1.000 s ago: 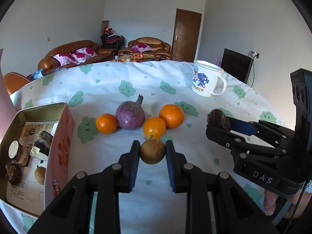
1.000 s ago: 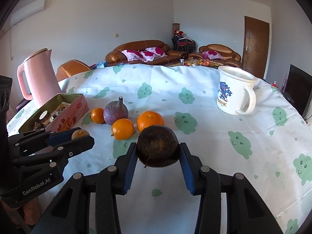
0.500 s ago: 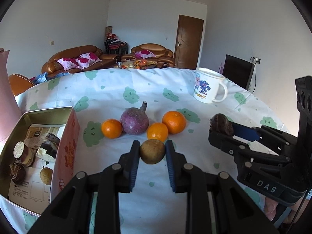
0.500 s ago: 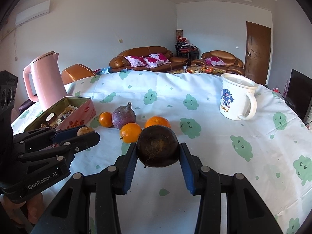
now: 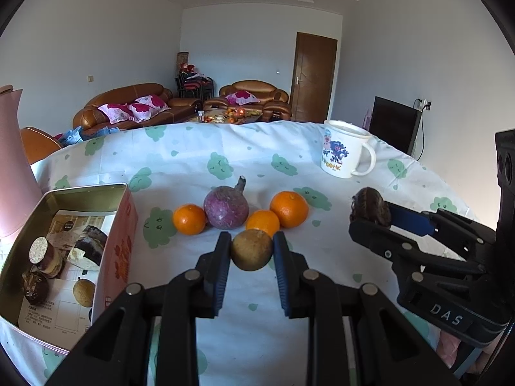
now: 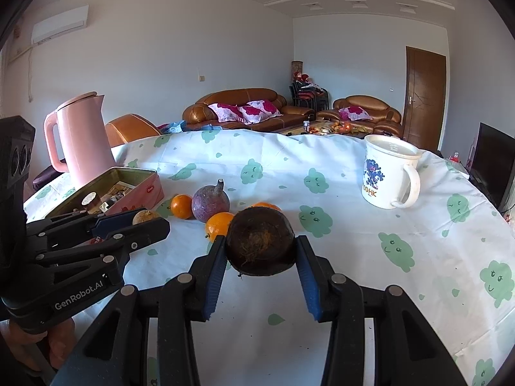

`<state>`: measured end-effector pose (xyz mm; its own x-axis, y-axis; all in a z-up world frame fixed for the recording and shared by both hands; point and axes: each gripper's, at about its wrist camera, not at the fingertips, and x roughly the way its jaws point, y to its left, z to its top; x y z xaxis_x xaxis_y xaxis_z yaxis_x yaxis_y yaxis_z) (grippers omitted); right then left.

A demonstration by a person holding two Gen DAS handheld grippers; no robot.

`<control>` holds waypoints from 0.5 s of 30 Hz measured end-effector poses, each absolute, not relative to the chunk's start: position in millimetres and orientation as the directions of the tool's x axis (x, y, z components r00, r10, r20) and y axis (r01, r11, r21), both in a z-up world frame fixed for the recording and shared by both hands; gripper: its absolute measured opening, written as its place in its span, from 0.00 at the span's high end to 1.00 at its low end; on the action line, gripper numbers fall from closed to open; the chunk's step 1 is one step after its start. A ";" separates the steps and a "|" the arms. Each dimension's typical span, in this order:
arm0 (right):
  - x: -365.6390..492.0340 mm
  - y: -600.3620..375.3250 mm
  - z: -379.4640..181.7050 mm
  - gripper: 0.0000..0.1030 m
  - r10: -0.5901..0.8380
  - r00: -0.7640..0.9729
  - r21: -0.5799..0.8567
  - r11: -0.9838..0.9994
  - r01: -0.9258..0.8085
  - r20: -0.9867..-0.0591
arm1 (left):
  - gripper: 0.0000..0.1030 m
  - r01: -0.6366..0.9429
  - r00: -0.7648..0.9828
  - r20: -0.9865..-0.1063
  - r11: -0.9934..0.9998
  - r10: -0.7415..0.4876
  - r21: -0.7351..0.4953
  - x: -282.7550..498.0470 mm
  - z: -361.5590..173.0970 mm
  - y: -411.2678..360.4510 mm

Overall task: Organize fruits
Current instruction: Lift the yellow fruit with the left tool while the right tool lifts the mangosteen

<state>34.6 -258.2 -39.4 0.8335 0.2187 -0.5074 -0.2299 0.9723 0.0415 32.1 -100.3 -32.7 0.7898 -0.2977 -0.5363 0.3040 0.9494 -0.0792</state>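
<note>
while clamped, brown fruit (image 5: 251,249) fills left gripper (image 5: 251,251)

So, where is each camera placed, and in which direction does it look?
Left wrist view: on the left gripper, looking along its fingers across the table at the tin; right gripper shows at right.
Right wrist view: on the right gripper, facing the same way; left gripper and a hand at left.
Shared: oranges, purple fruit, mug.
</note>
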 end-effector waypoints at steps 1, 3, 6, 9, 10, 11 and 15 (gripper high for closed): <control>34.2 -258.5 -39.4 0.57 0.219 0.835 0.041 0.972 -0.230 -0.506 | 0.73 0.304 0.793 -0.533 0.950 -0.297 -0.076 31.4 -32.4 -100.5; 33.2 -257.6 -39.0 0.57 0.218 0.837 0.039 0.972 -0.230 -0.502 | 0.73 0.304 0.798 -0.526 0.950 -0.294 -0.069 30.0 -31.9 -101.0; 31.3 -257.0 -38.3 0.57 0.219 0.840 0.037 0.972 -0.232 -0.497 | 0.73 0.303 0.804 -0.519 0.951 -0.291 -0.063 28.9 -31.0 -101.1; 30.1 -256.5 -37.7 0.57 0.219 0.843 0.035 0.972 -0.232 -0.492 | 0.73 0.302 0.809 -0.513 0.951 -0.289 -0.061 27.7 -30.2 -100.4; 29.2 -256.4 -37.7 0.57 0.220 0.844 0.035 0.972 -0.233 -0.489 | 0.73 0.301 0.810 -0.511 0.952 -0.288 -0.061 27.1 -30.3 -100.4; 28.6 -256.1 -37.4 0.57 0.221 0.845 0.034 0.972 -0.234 -0.486 | 0.73 0.300 0.811 -0.509 0.952 -0.288 -0.060 26.4 -30.1 -100.4; 25.5 -253.8 -36.0 0.57 0.223 0.851 0.028 0.971 -0.239 -0.476 | 0.73 0.292 0.820 -0.498 0.954 -0.283 -0.063 24.1 -29.3 -98.1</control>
<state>25.5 -253.8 -36.0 0.8509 0.2232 -0.4756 -0.2390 0.9706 0.0278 24.1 -98.1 -29.3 0.8196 -0.2835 -0.4978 0.2915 0.9545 -0.0635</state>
